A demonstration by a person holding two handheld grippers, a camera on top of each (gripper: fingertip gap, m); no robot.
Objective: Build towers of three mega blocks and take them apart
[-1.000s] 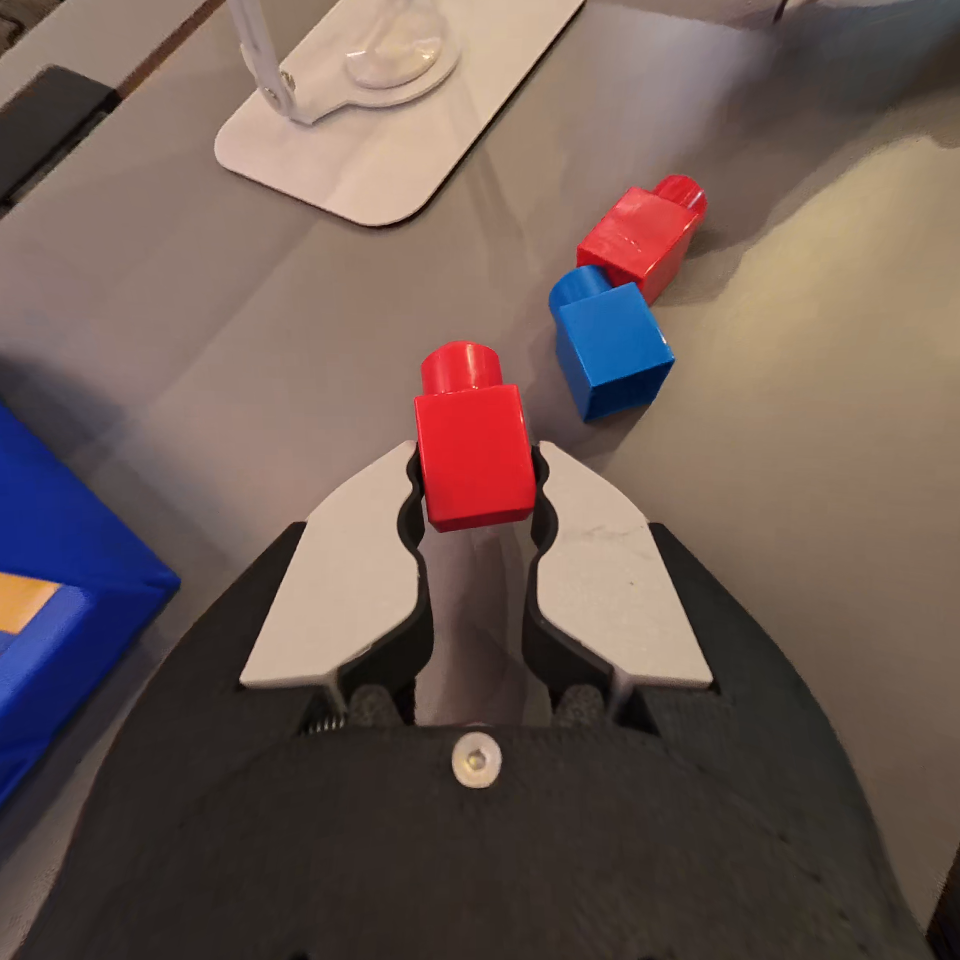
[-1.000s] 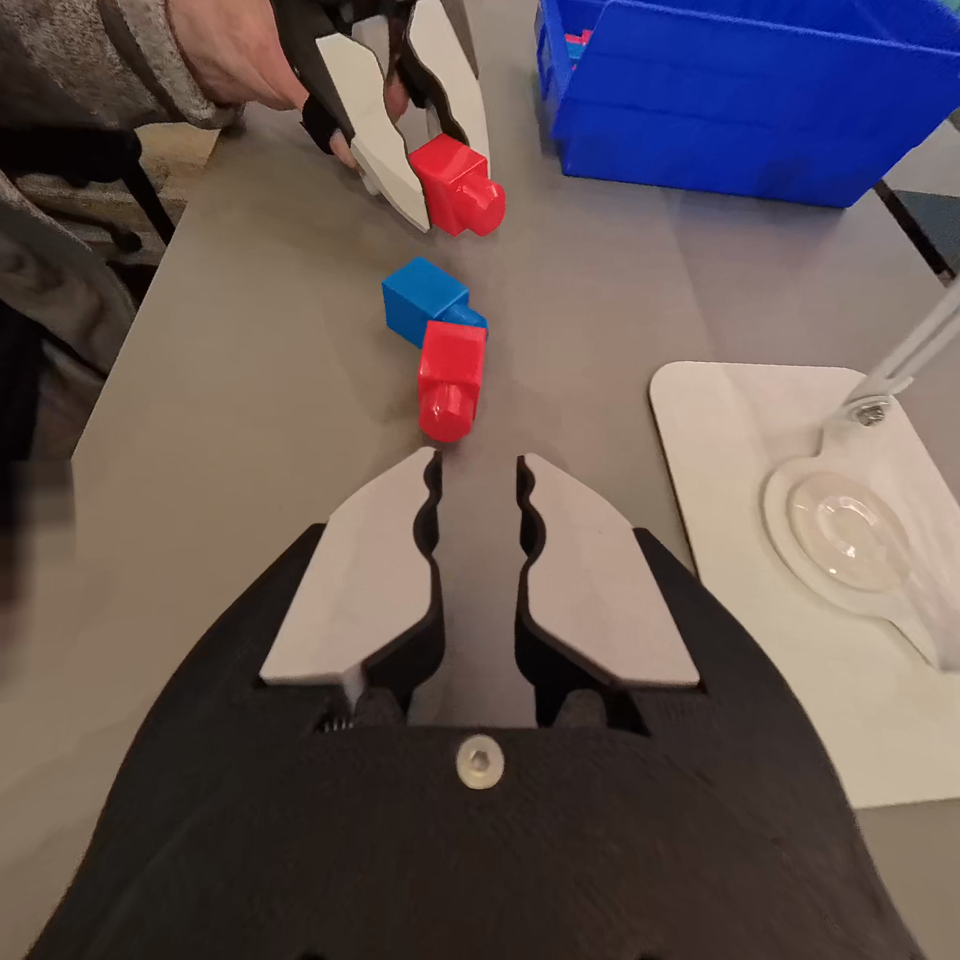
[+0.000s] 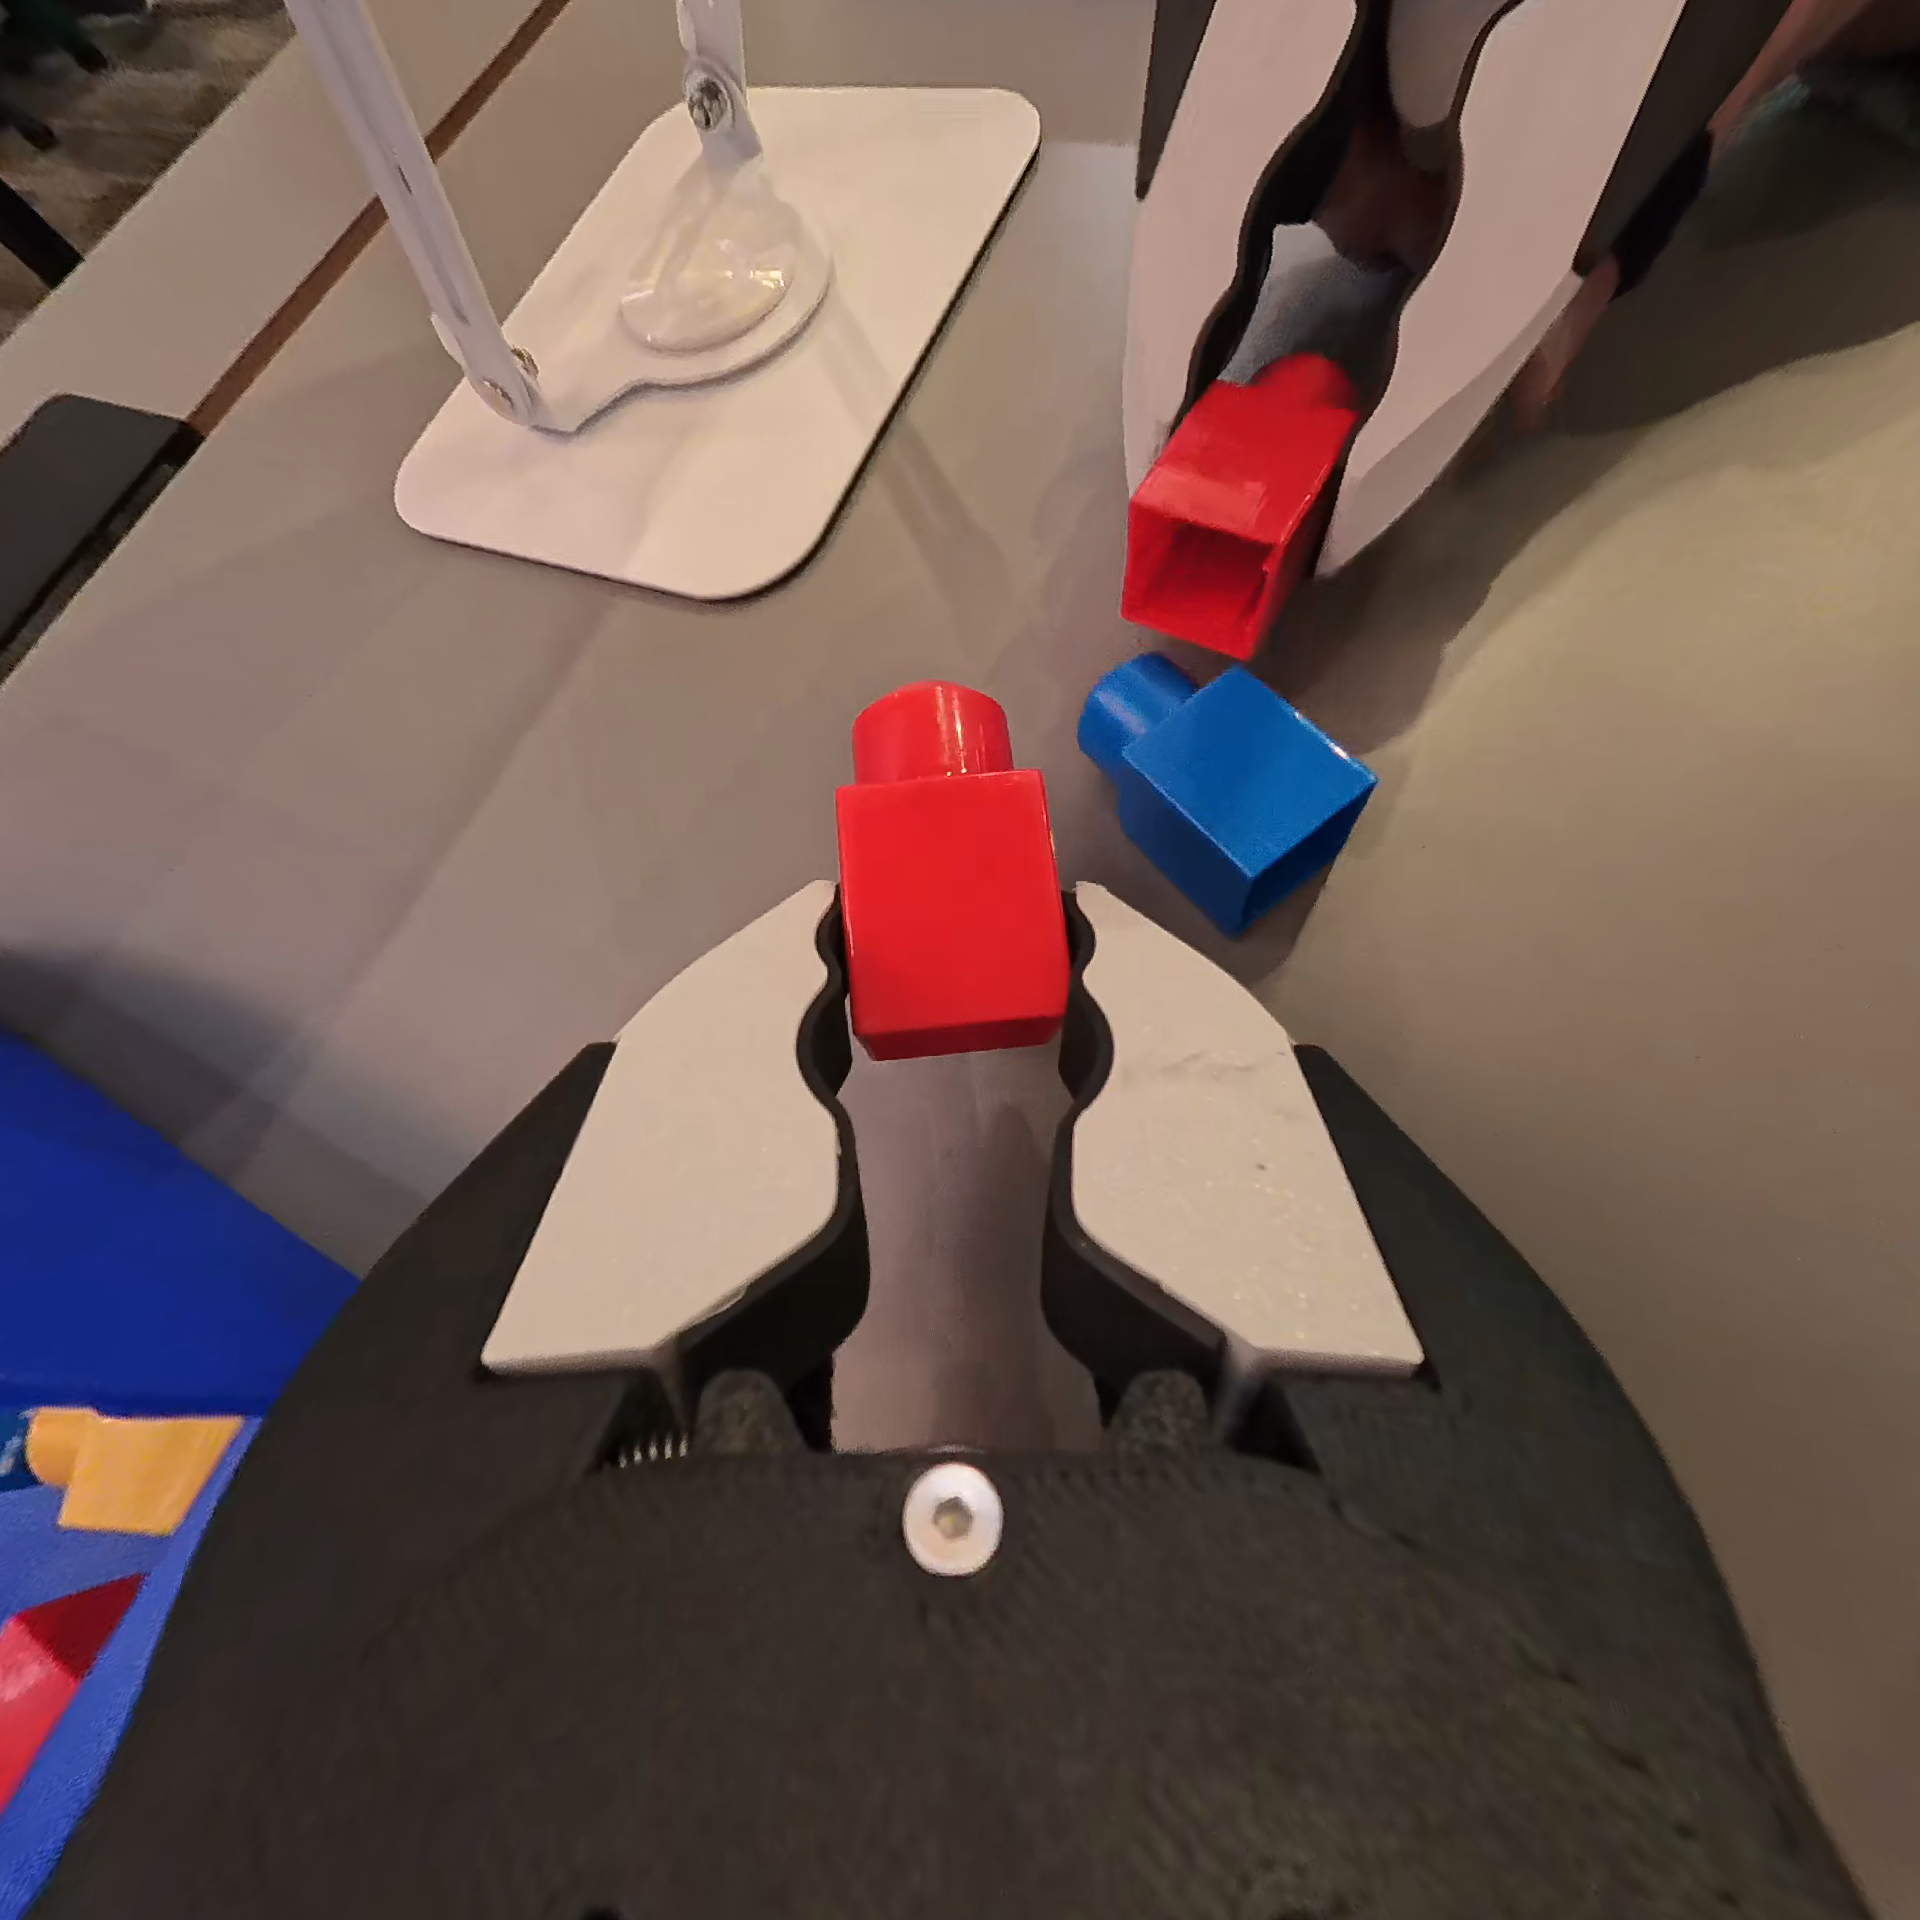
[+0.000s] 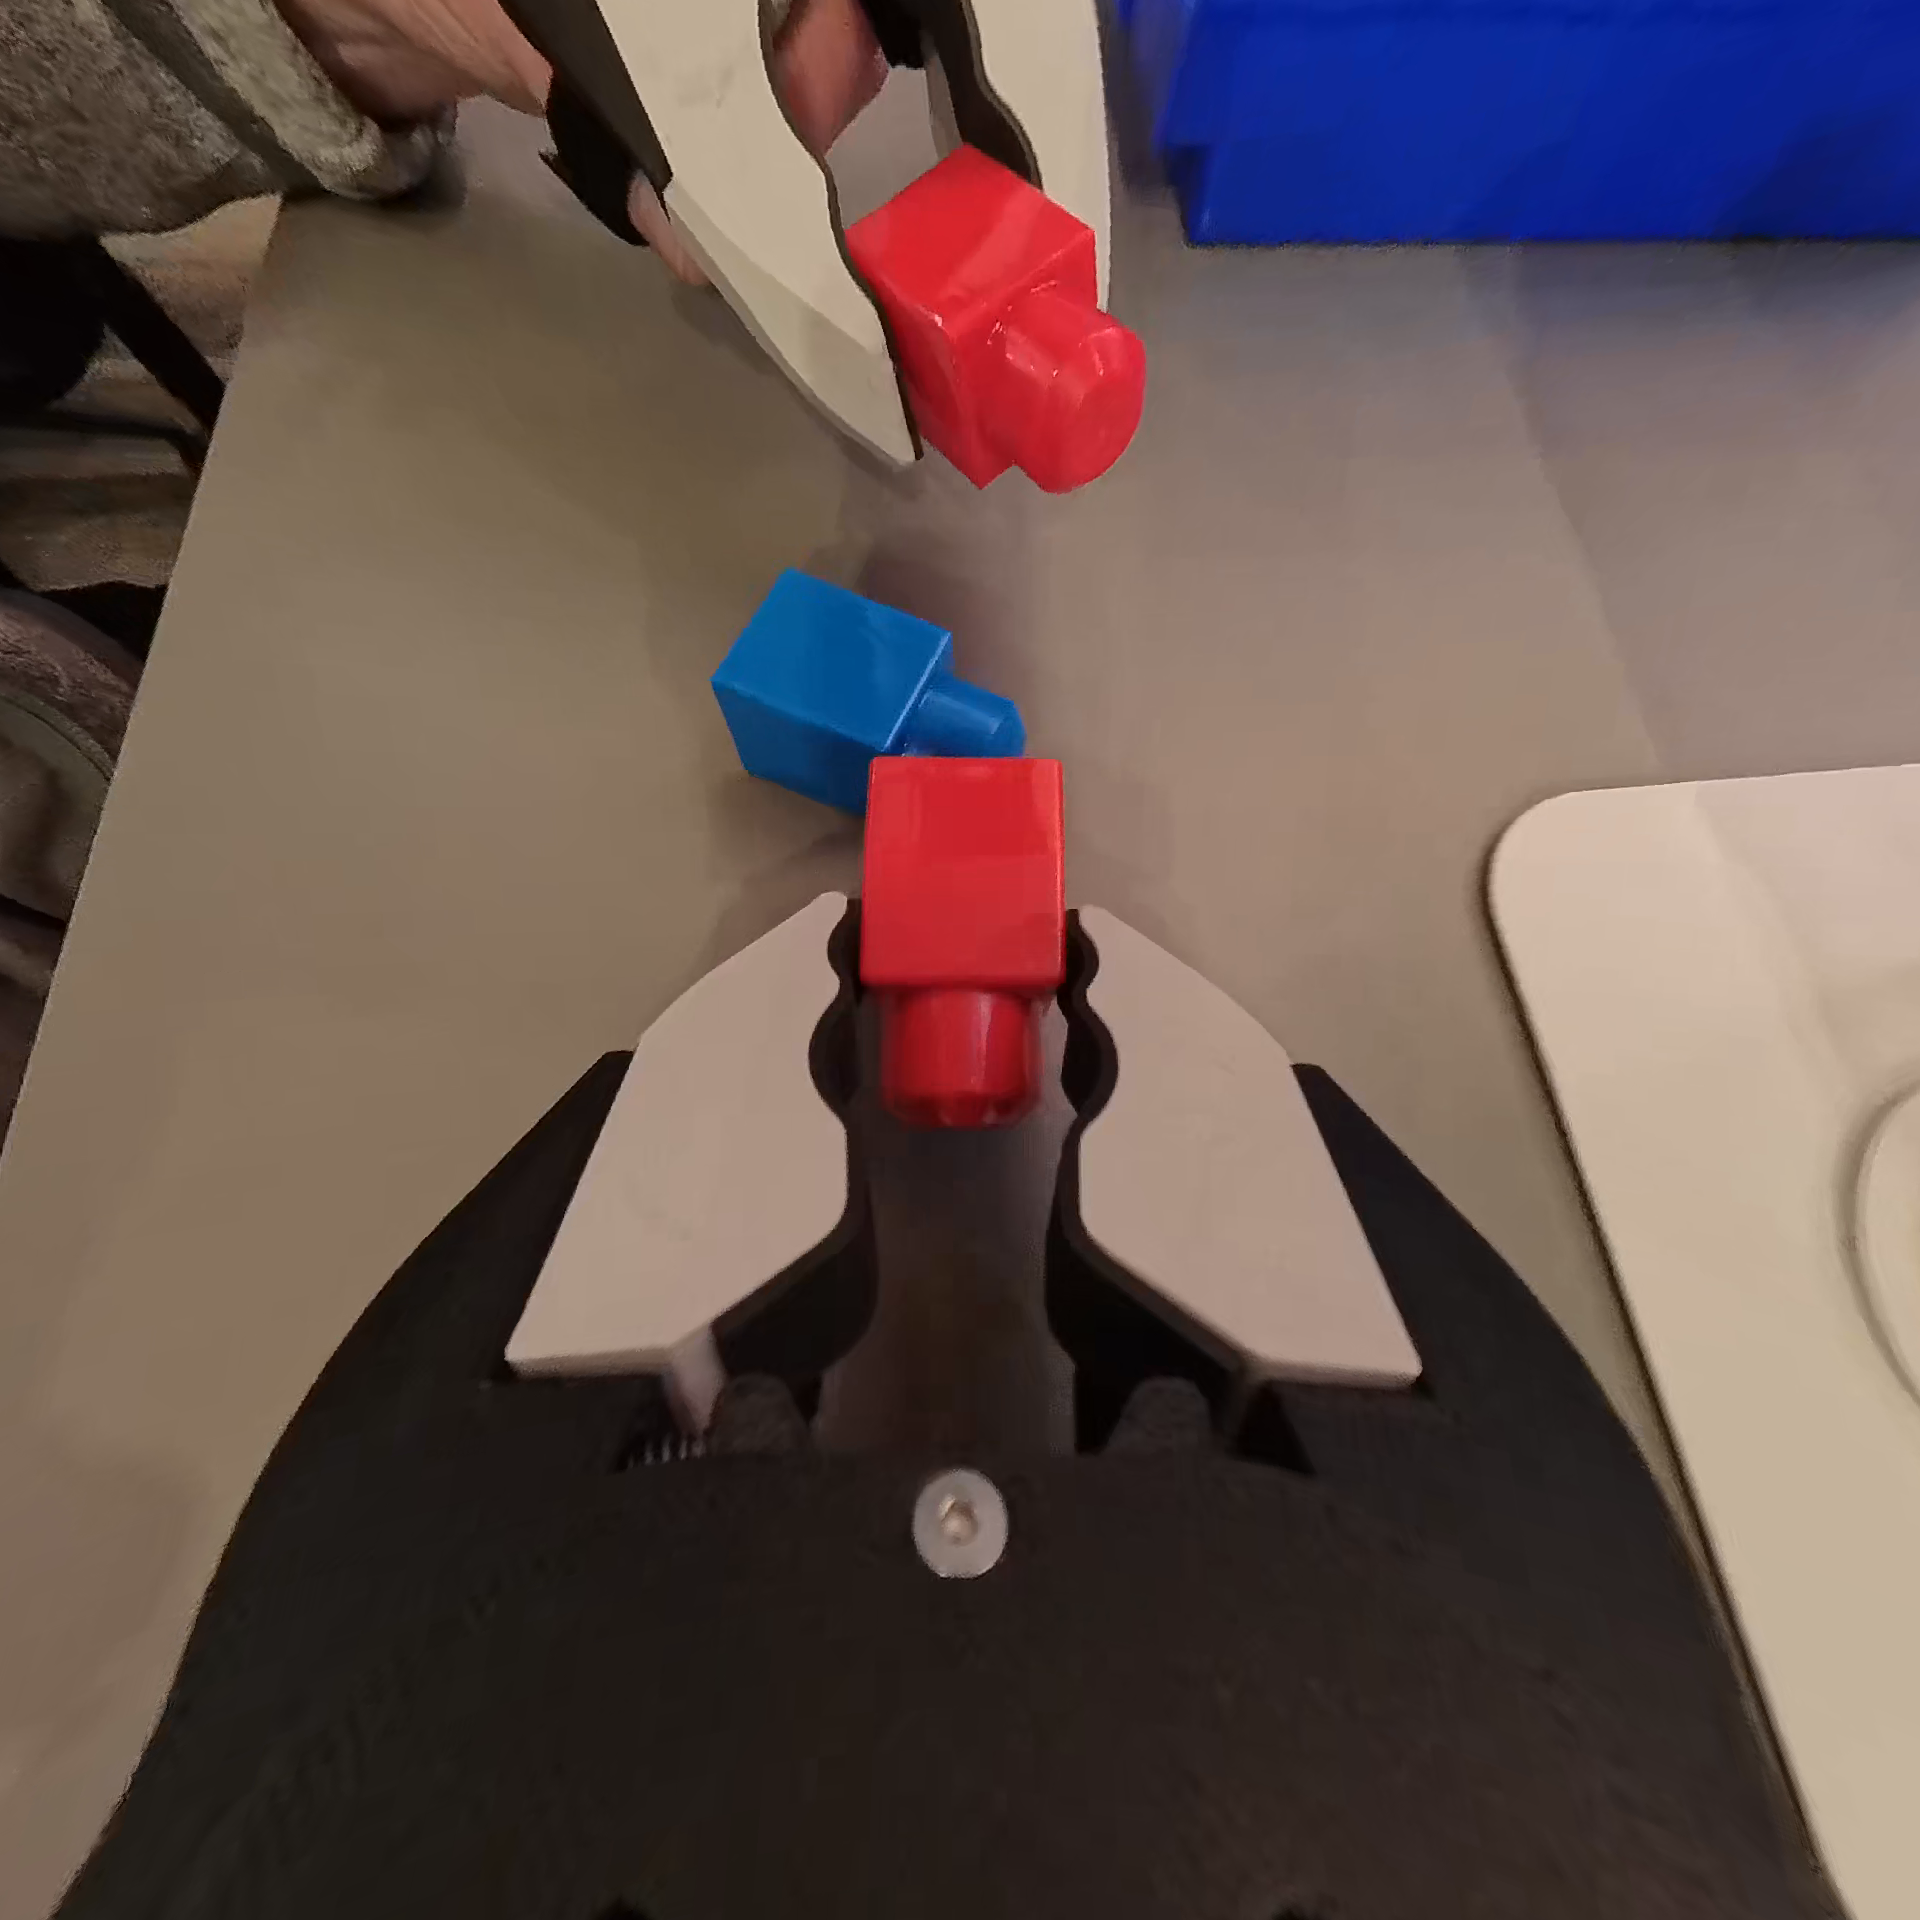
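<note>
My left hand-held gripper (image 3: 951, 966) squeezes a shiny red plastic block (image 3: 945, 914), peg pointing forward. My right hand-held gripper (image 4: 961, 966) squeezes another red plastic block (image 4: 961, 873), hollow end facing it. The blue plastic block (image 4: 831, 686) lies sideways on the grey counter (image 4: 416, 727) between them, touching the right gripper's block.

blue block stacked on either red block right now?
No. The blue block lies on its side on the table, joined to neither red block.
</note>
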